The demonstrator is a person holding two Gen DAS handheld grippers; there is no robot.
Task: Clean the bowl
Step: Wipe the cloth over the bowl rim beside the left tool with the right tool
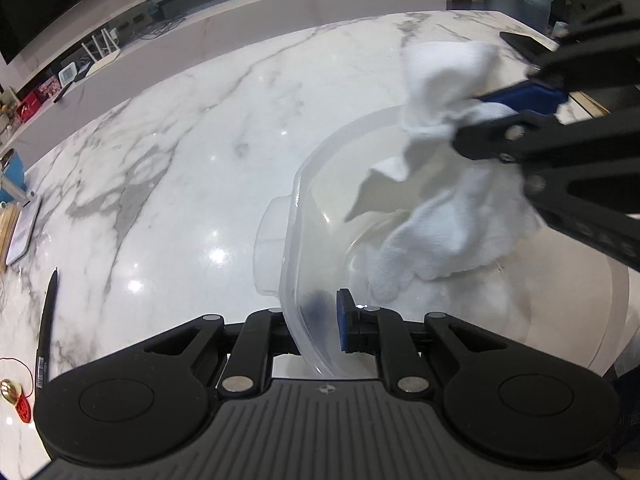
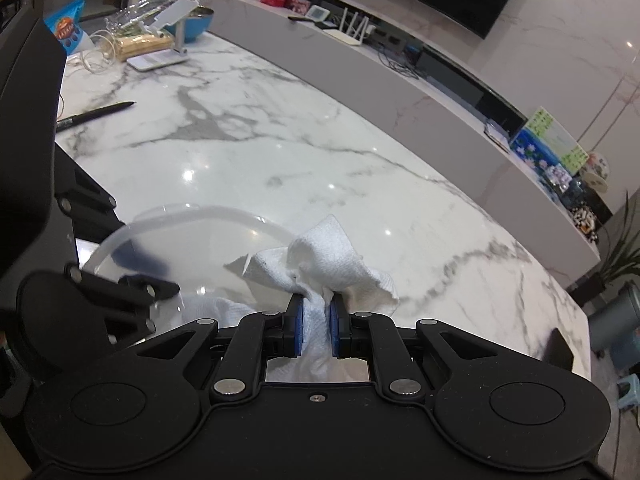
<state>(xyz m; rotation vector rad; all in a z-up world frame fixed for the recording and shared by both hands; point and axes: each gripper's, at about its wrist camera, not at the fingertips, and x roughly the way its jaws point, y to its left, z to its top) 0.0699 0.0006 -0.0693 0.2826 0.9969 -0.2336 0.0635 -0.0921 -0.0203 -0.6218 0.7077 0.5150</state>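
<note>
A clear plastic bowl [image 1: 308, 208] stands tilted on the marble table, its rim clamped by my left gripper [image 1: 326, 326]: one blue pad sits inside the wall, the other shows blurred through the plastic outside. My right gripper [image 1: 496, 116] comes in from the right, shut on a white cloth [image 1: 444, 224] that hangs down into the bowl. In the right wrist view the cloth [image 2: 332, 260] bunches up between the blue pads of the right gripper [image 2: 315, 332], and the bowl's rim [image 2: 192, 218] curves at the left beside the left gripper [image 2: 160, 280].
A black pen [image 1: 46, 336] lies at the left of the marble table [image 1: 180, 152], with a red charm [image 1: 18, 404] near it. In the right wrist view a phone stand [image 2: 168, 36], a blue bowl [image 2: 196, 22] and a snack bag [image 2: 70, 32] stand at the far end. A long shelf [image 2: 400, 80] runs behind.
</note>
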